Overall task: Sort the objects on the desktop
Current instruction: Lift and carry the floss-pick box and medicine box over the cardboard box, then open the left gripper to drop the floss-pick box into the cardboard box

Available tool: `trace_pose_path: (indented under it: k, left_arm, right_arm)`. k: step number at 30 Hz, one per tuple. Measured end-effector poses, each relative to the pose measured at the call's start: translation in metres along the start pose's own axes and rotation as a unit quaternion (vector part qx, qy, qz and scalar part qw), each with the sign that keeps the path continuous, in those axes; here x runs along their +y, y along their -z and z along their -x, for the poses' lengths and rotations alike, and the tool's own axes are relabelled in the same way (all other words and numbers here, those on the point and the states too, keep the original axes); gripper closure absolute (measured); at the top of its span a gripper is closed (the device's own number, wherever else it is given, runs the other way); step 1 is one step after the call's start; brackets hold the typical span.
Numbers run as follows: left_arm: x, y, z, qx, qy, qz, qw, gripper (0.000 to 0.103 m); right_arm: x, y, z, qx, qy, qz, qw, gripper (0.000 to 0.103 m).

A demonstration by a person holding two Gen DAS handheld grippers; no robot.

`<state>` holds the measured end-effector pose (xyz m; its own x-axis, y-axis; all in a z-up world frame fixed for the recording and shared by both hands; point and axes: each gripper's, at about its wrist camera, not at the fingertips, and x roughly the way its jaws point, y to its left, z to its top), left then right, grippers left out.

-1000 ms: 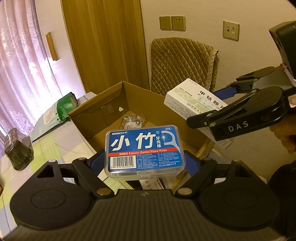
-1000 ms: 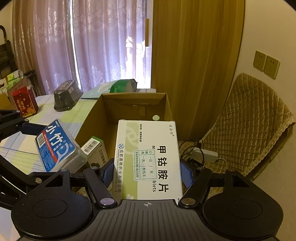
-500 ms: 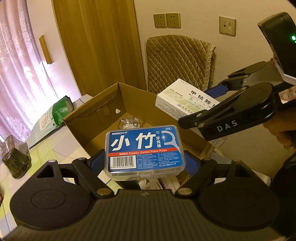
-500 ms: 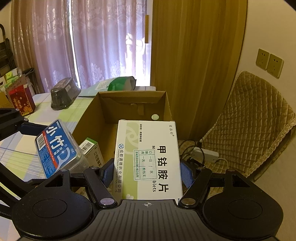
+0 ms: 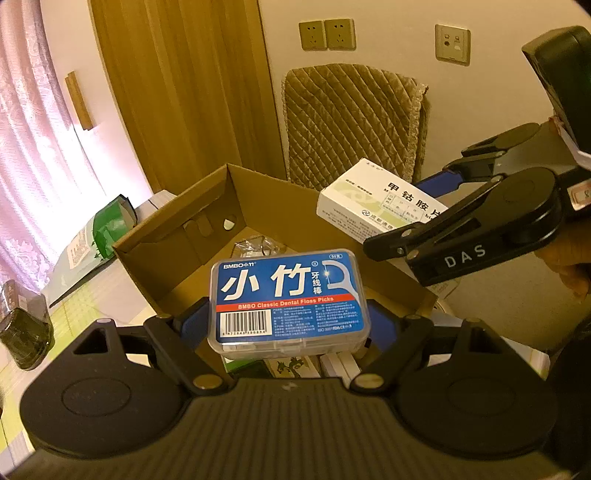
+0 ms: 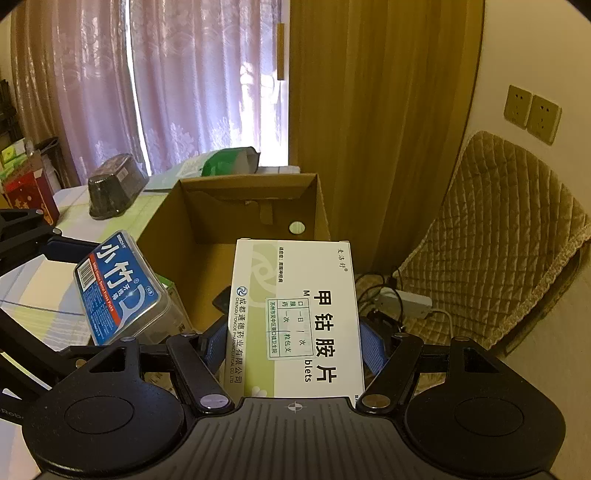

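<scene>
The left gripper [image 5: 288, 325] pinches a dental floss pick box [image 5: 287, 300] (blue label up) above the open cardboard box [image 5: 162, 266]; the right gripper [image 6: 293, 345] clamps a white tablet carton [image 6: 295, 317] over it too.

Pale pink patterned curtains [image 6: 184, 92] glow with daylight beside a tall wooden panel [image 6: 380, 110]. The cream wall [image 5: 388, 14] carries olive-coloured sockets [image 5: 327, 35]. A brown quilted chair cover [image 6: 491, 229] stands against it, with cables [image 6: 373, 291] on the floor below.
</scene>
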<state>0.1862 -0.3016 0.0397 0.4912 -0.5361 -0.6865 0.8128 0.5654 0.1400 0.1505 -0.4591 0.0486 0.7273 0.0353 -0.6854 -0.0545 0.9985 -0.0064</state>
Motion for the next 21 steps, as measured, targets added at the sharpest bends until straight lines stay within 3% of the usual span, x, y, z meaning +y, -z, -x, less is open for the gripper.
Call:
trace_pose_path:
  k: [17,21]
  left_arm:
    - [-0.001,-0.007,-0.013,0.006,0.008,0.007,0.9999,0.019]
    - [0.0,-0.004,-0.009,-0.003,-0.005,0.006,1.0,0.011]
  right_arm:
    - [-0.004,0.004,-0.007,0.003,0.002,-0.004,1.0,0.033]
    - [-0.003,0.004,-0.006,0.003,0.001,-0.003,1.0,0.033]
